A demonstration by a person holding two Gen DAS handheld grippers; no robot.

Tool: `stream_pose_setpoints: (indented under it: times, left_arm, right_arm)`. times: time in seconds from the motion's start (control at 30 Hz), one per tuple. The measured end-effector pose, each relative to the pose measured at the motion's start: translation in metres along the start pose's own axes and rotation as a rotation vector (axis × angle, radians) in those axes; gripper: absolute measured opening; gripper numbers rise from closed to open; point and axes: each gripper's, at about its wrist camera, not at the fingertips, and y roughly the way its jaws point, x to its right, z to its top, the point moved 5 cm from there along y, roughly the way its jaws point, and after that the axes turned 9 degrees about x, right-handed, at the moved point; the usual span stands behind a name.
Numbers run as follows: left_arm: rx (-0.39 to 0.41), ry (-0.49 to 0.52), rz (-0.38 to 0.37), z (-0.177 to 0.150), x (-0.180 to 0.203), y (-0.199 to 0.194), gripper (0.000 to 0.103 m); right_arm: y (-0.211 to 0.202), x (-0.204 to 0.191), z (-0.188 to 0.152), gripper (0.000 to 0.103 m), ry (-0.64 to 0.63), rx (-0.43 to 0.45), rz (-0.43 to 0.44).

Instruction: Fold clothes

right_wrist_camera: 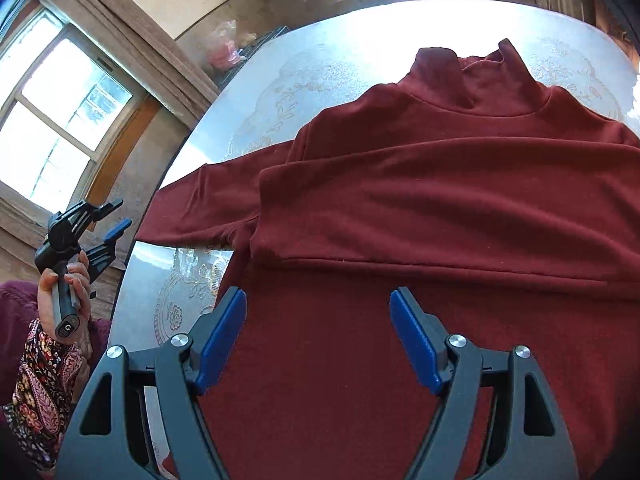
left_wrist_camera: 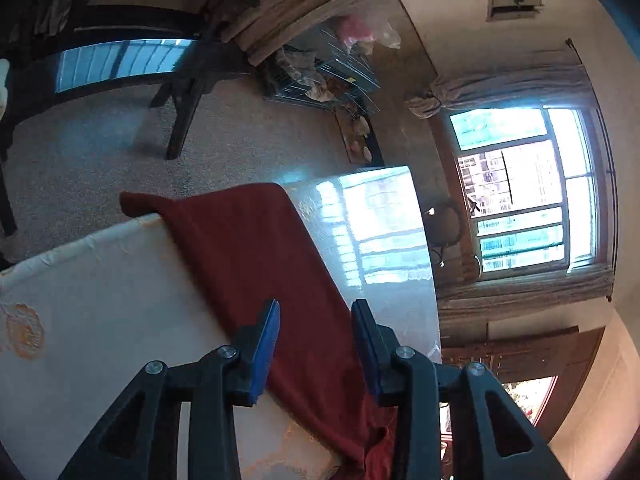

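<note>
— Burgundy sweater (right_wrist_camera: 440, 200) lies flat on the table (right_wrist_camera: 280, 80), one sleeve (left_wrist_camera: 256, 256) reaching the table's edge; tongs?
— Right tongs (right_wrist_camera: 318, 300) spread above the sweater; left tongs (left_wrist_camera: 316, 308) parted over the sleeve, pinching nothing.

Left gripper (right_wrist_camera: 114, 222), held in a hand (right_wrist_camera: 64, 284) at nine o'clock, jaws parted and empty; right gripper (right_wrist_camera: 318, 304) tilts downward, jaws wide.

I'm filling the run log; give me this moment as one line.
stage: mid-fold | sweater: flat on table, sleeve outstretched | left gripper: open, empty | right gripper: open, above sweater
</note>
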Motion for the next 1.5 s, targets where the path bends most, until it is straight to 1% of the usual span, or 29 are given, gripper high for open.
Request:
stream_pose_setpoints:
  times: [0.03, 0.07, 0.1, 0.17, 0.2, 0.27, 0.33, 0.4, 0.53, 0.57, 0.6, 0.63, 0.67, 0.7, 0.73, 0.8, 0.87, 0.93, 1.0, 1.07, 1.1, 1.13, 1.23, 1.27, 1.33, 1.4, 1.47, 1.5]
  left_arm:
    - [0.016, -0.042, 0.022, 0.017, -0.015, -0.005, 0.043]
    - [0.005, -0.090, 0.066, 0.030, -0.033, -0.007, 0.044]
    - [-0.016, -0.146, 0.081, 0.039, -0.047, -0.005, 0.044]
    - [-0.100, -0.237, 0.083, 0.044, -0.067, 0.004, 0.044]
    - [-0.123, -0.263, 0.086, 0.043, -0.070, 0.010, 0.044]
    - [-0.165, -0.301, 0.096, 0.043, -0.074, 0.022, 0.045]
    - [-0.218, -0.338, 0.087, 0.041, -0.080, 0.036, 0.045]
    - [-0.269, -0.382, 0.102, 0.039, -0.085, 0.052, 0.045]
    - [-0.320, -0.537, 0.044, 0.041, -0.106, 0.069, 0.044]
    - [-0.310, -0.576, 0.007, 0.042, -0.109, 0.072, 0.043]
    - [-0.287, -0.598, -0.026, 0.041, -0.109, 0.073, 0.032]
    - [-0.262, -0.618, -0.058, 0.041, -0.108, 0.073, 0.025]
    - [-0.233, -0.607, -0.074, 0.042, -0.106, 0.073, 0.010]
    - [-0.204, -0.592, -0.088, 0.045, -0.103, 0.074, 0.005]
    - [-0.171, -0.567, -0.105, 0.047, -0.096, 0.072, 0.005]
    - [-0.101, -0.500, -0.144, 0.053, -0.077, 0.067, 0.006]
    - [-0.033, -0.364, -0.194, 0.059, -0.043, 0.056, 0.006]
    - [0.003, -0.212, -0.253, 0.054, 0.004, 0.045, 0.006]
    - [0.006, -0.053, -0.318, 0.036, 0.058, 0.036, 0.006]
    - [0.001, 0.130, -0.377, 0.005, 0.116, 0.024, 0.006]
    - [-0.005, 0.238, -0.409, -0.017, 0.149, 0.018, 0.006]
    - [-0.027, 0.348, -0.436, -0.049, 0.178, 0.016, 0.006]
    - [-0.101, 0.680, -0.509, -0.148, 0.261, 0.009, 0.006]
    - [-0.138, 0.774, -0.528, -0.188, 0.281, 0.011, 0.006]
    - [-0.213, 0.912, -0.562, -0.270, 0.309, 0.015, 0.006]
    - [-0.293, 0.999, -0.579, -0.347, 0.326, 0.028, 0.006]
    - [-0.357, 1.069, -0.551, -0.419, 0.332, 0.043, 0.006]
    - [-0.389, 1.111, -0.537, -0.450, 0.329, 0.049, 0.006]
  right_arm:
    - [0.003, -0.003, -0.001, 0.078, -0.002, -0.006, 0.004]
    - [0.006, -0.005, -0.002, 0.078, -0.004, -0.012, 0.007]
    - [0.009, -0.008, -0.003, 0.078, -0.006, -0.016, 0.011]
    - [0.014, -0.011, -0.005, 0.078, -0.008, -0.025, 0.015]
    - [0.016, -0.012, -0.005, 0.078, -0.006, -0.032, 0.015]
    - [0.021, -0.014, -0.005, 0.078, 0.001, -0.042, 0.014]
    - [0.024, -0.016, -0.005, 0.078, 0.005, -0.045, 0.010]
    - [0.027, -0.020, -0.003, 0.078, 0.004, -0.046, 0.008]
    - [0.029, -0.026, -0.001, 0.078, 0.000, -0.045, 0.003]
    - [0.029, -0.026, -0.002, 0.078, 0.001, -0.045, 0.002]
    - [0.029, -0.026, -0.002, 0.078, 0.003, -0.045, -0.002]
    - [0.030, -0.025, -0.003, 0.078, 0.007, -0.046, -0.008]
    - [0.031, -0.025, -0.003, 0.078, 0.013, -0.047, -0.013]
    - [0.031, -0.024, -0.004, 0.078, 0.020, -0.048, -0.014]
    - [0.030, -0.023, -0.004, 0.078, 0.026, -0.046, -0.014]
    - [0.027, -0.022, -0.005, 0.078, 0.038, -0.040, -0.012]
    - [0.023, -0.021, -0.005, 0.078, 0.048, -0.031, -0.011]
    - [0.015, -0.020, -0.004, 0.078, 0.055, -0.012, -0.012]
    - [0.004, -0.015, -0.004, 0.078, 0.072, 0.013, -0.008]
    - [-0.011, -0.007, -0.003, 0.078, 0.102, 0.046, -0.002]
    - [-0.019, -0.001, -0.002, 0.078, 0.125, 0.064, 0.004]
    - [-0.028, 0.006, -0.002, 0.078, 0.150, 0.083, 0.010]
    - [-0.056, 0.030, -0.003, 0.078, 0.229, 0.141, 0.026]
    - [-0.065, 0.039, -0.005, 0.078, 0.251, 0.161, 0.027]
    - [-0.086, 0.058, -0.012, 0.078, 0.288, 0.201, 0.017]
    - [-0.105, 0.080, -0.020, 0.078, 0.324, 0.229, -0.005]
    - [-0.120, 0.101, -0.031, 0.078, 0.363, 0.240, -0.018]
    - [-0.127, 0.111, -0.036, 0.078, 0.380, 0.242, -0.025]
